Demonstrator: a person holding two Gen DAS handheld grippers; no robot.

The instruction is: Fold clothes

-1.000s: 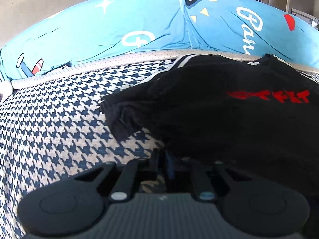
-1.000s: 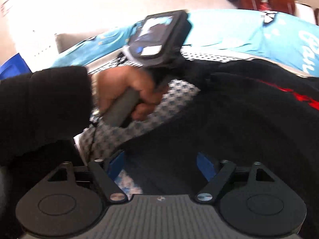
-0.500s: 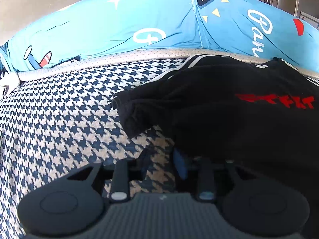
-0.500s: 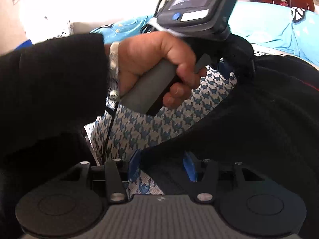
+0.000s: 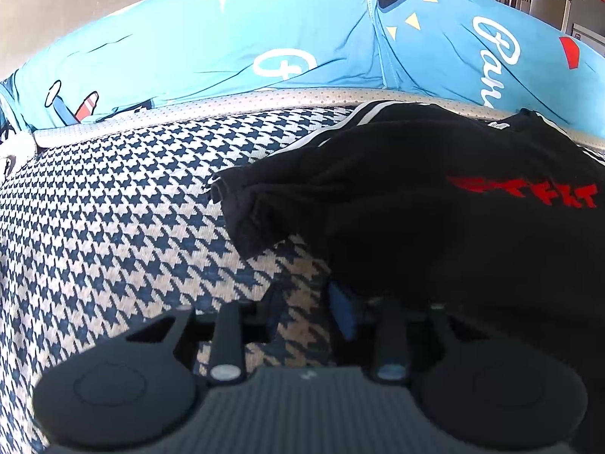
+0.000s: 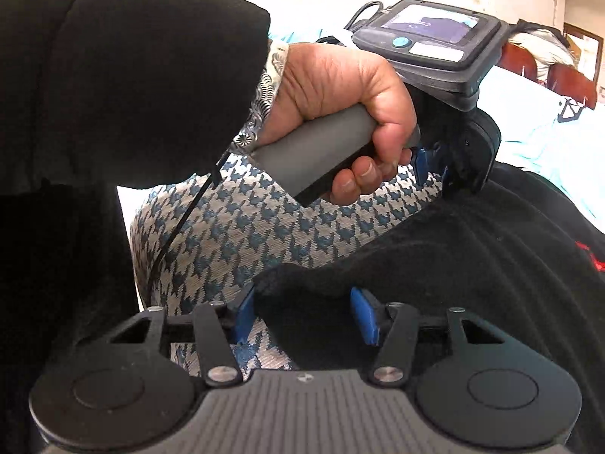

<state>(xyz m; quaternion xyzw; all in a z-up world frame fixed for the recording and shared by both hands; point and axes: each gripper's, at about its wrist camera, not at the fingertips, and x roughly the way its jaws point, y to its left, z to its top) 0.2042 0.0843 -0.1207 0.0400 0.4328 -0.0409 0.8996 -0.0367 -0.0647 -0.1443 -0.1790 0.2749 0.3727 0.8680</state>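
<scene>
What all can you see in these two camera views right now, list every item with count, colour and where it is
black t-shirt: one, black with red print, on the right of the houndstooth cover
houndstooth cover: one, navy and cream, under the shirt
blue printed sheet: one, light blue, behind the cover
left gripper: one, black with blue pads, open at the shirt's edge
right gripper: one, black with blue pads, open around the shirt's hem
hand: one, in a black sleeve, holding the left gripper's handle

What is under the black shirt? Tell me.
The black shirt lies on the houndstooth cover, which shows all around its edge. Whatever else sits beneath the shirt is hidden.
</scene>
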